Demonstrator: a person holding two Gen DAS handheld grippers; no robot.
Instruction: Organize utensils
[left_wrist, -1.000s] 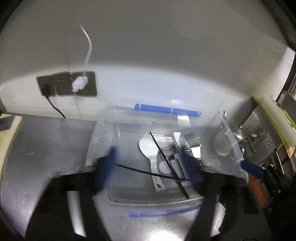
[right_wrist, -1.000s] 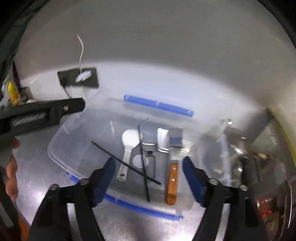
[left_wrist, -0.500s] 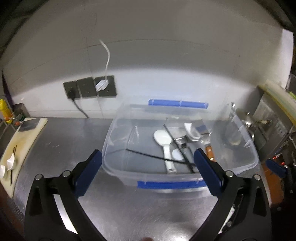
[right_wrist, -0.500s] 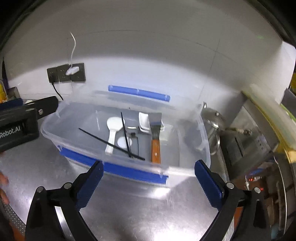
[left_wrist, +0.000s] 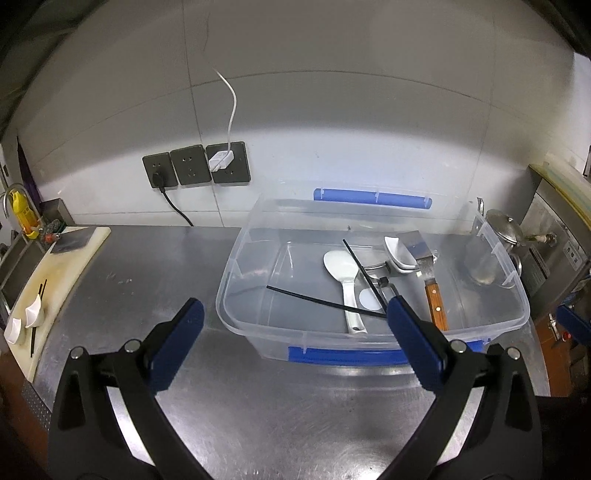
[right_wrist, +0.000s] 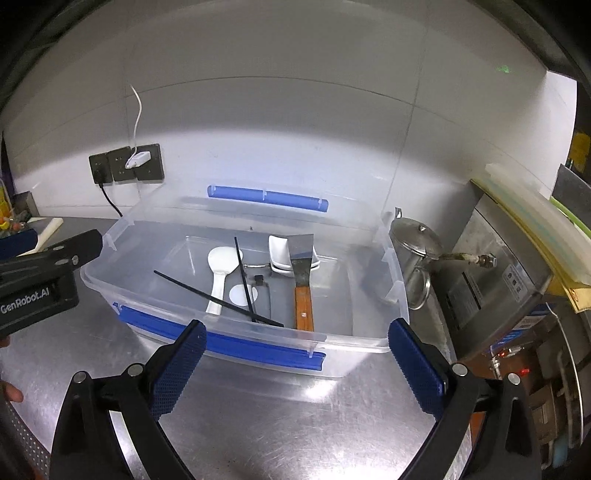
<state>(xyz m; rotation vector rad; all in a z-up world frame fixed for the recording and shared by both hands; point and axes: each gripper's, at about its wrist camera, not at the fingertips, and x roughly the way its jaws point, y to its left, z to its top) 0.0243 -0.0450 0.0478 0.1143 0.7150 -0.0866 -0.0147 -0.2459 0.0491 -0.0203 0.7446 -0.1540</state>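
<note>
Utensils are seen in the clear bin (left_wrist: 236, 295) on the surface (left_wrist: 155, 280): white rice paddle (left_wrist: 341, 266), wood-handled spatula (left_wrist: 428, 280), two black chopsticks (left_wrist: 321, 302), white spoons (left_wrist: 399, 253); both tools have been pulled back from over the bin since a second ago; left tool (left_wrist: 291, 339) and right tool (right_wrist: 295, 360) spread wide, nothing held; drop-off judged done; more chopsticks and spoons left on the cutting board (left_wrist: 70, 266).

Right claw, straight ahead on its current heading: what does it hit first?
Most likely the near wall of the clear bin, about at its blue latch. The right claw is open and empty; depth is hard to judge through the fisheye.
</note>
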